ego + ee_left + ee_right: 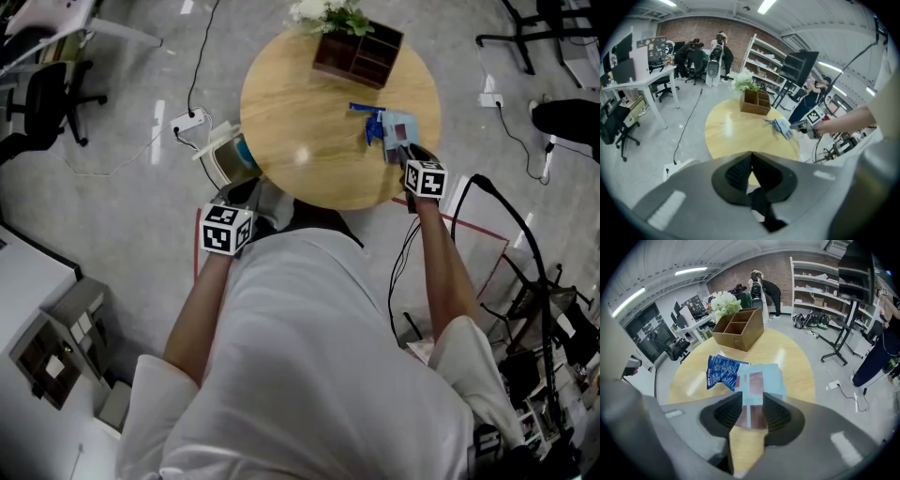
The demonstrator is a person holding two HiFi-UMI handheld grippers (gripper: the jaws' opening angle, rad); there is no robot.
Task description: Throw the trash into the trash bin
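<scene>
**The right hand-held gripper is over the trash, lined up to grab it.**

In a big room with a grey floor, the round wooden worktop (309,141) sits in the upper middle, with the trash bin (223,155) on the floor at its left edge. The pale blue packet (759,376) lies at the worktop's right edge, beside a dark blue wrapper (719,371). Its long side runs up the frame between the parted jaws of the right hand-held gripper (752,399), which are not squeezing it yet. The left hand-held gripper (751,157) is clenched and empty, near the bin.
</scene>
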